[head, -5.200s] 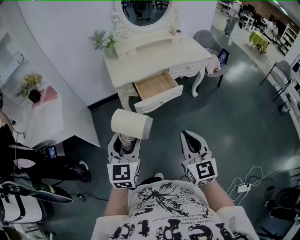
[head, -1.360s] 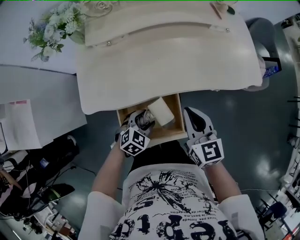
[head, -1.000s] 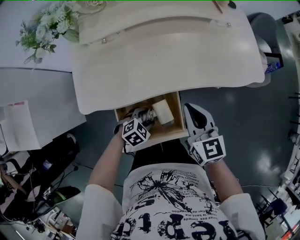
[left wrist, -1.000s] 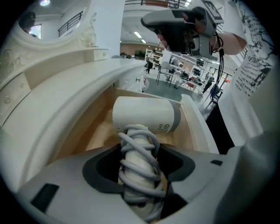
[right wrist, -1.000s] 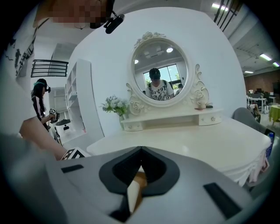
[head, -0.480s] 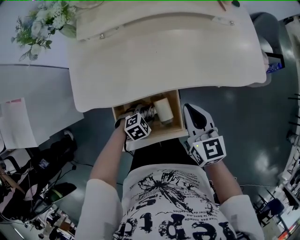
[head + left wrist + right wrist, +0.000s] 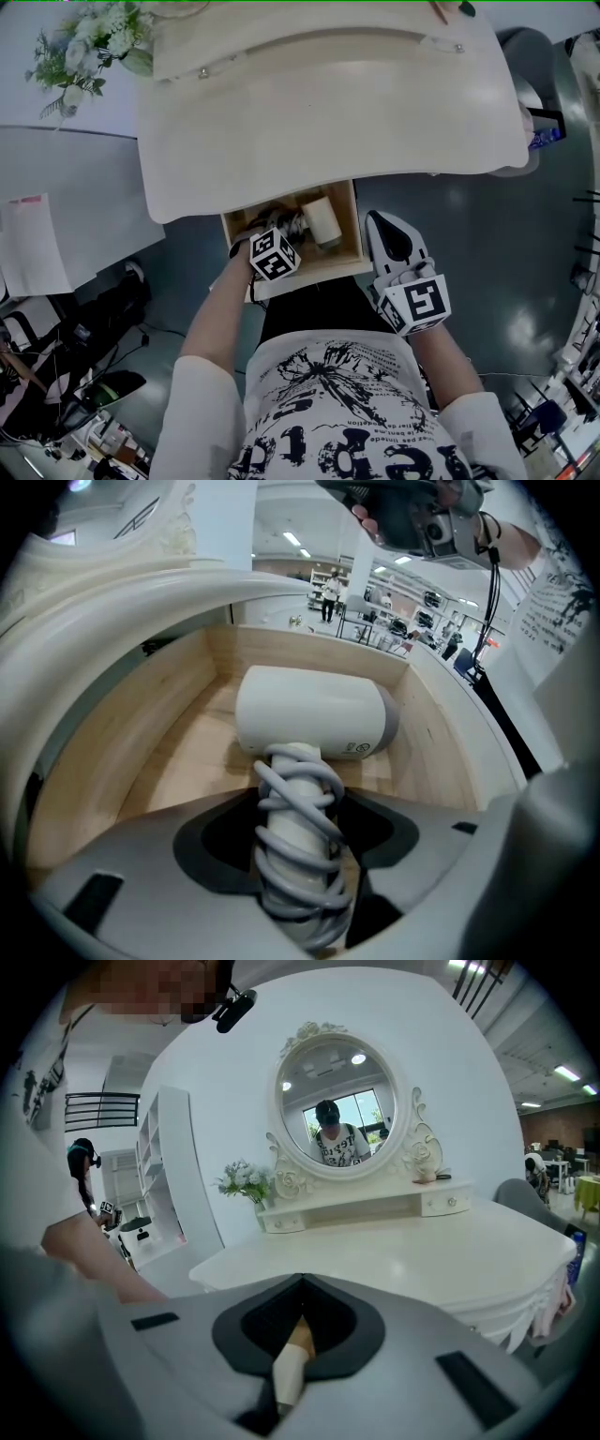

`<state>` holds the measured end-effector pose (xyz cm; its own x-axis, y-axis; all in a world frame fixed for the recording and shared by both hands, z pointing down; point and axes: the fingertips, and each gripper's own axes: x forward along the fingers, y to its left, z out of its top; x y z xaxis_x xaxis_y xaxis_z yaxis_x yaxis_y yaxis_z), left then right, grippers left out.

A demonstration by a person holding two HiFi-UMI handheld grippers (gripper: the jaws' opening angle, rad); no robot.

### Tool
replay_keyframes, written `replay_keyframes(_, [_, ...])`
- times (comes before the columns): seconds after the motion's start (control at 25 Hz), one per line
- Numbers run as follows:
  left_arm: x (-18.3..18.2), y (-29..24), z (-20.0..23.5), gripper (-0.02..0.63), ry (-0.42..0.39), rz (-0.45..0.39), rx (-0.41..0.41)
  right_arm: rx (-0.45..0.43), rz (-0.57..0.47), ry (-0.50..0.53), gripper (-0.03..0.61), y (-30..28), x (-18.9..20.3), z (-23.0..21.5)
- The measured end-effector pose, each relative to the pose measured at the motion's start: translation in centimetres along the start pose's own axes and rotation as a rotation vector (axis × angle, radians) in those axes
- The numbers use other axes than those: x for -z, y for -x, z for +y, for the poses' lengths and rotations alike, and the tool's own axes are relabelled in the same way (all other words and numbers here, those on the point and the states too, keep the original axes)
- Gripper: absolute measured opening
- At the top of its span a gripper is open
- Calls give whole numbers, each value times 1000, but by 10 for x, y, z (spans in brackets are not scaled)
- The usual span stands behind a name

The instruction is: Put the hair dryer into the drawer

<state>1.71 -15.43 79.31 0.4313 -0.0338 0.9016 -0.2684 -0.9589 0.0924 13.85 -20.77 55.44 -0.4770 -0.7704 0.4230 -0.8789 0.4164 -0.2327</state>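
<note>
The white hair dryer [image 7: 322,220] lies in the open wooden drawer [image 7: 355,232] under the dressing table top [image 7: 328,112]. In the left gripper view its barrel [image 7: 309,714] rests on the drawer floor [image 7: 178,761], and its handle, wound with grey cord [image 7: 298,846], runs back between my jaws. My left gripper [image 7: 287,226] points steeply down into the drawer. Its jaws still touch the handle and are opening. My right gripper [image 7: 380,223] hangs just right of the drawer, shut, with nothing in it.
The drawer's wooden walls [image 7: 427,733] close round the dryer on all sides. A mirror [image 7: 336,1115] and a small bunch of flowers [image 7: 84,37] stand at the back of the table. A white cabinet [image 7: 66,225] is on the left, and a chair [image 7: 525,94] on the right.
The left gripper has sunk a little deeper into the drawer with the hair dryer. The right gripper has stayed beside the drawer.
</note>
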Motion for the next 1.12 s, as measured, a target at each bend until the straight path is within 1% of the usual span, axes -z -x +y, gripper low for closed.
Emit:
replay_keyframes(0.08, [-1, 1, 0, 260, 14, -3, -10, 7, -2, -19, 9, 2, 1, 0])
replay_keyframes(0.12, [-2, 2, 0, 271, 17, -7, -12, 9, -6, -34, 9, 3, 0, 0])
replay_keyframes(0.2, [-3, 5, -2, 295, 11, -9, -16, 9, -15, -60, 9, 5, -1, 2])
replay_keyframes(0.28, [-3, 12, -2, 296, 4, -17, -33, 8, -24, -71, 9, 8, -3, 5])
replay_keyframes(0.36, [-9, 25, 3, 296, 9, -51, -69, 2, -33, -69, 9, 11, -5, 9])
replay_keyframes(0.48, [-29, 56, 13, 291, 30, -149, -148, -7, -54, -50, 9, 18, -14, 13])
replay_keyframes(0.52, [-37, 68, 15, 279, 43, -181, -173, -8, -63, -48, 9, 21, -18, 14])
replay_keyframes(0.6, [-47, 90, 16, 229, 82, -234, -223, -8, -79, -56, 9, 29, -23, 16])
replay_keyframes(0.68, [-54, 111, 17, 131, 127, -280, -279, -13, -90, -62, 9, 36, -27, 21])
replay_keyframes(0.76, [-61, 133, 15, 60, 169, -335, -329, -21, -102, -53, 9, 42, -31, 27])
replay_keyframes(0.84, [-69, 153, 9, 34, 202, -390, -364, -31, -117, -42, 9, 49, -36, 33])
replay_keyframes(0.92, [-75, 174, 0, 21, 224, -438, -397, -44, -132, -28, 9, 56, -42, 41])
replay_keyframes(1.12, [-90, 237, -19, 21, 294, -560, -511, -101, -173, 61, 9, 70, -61, 68])
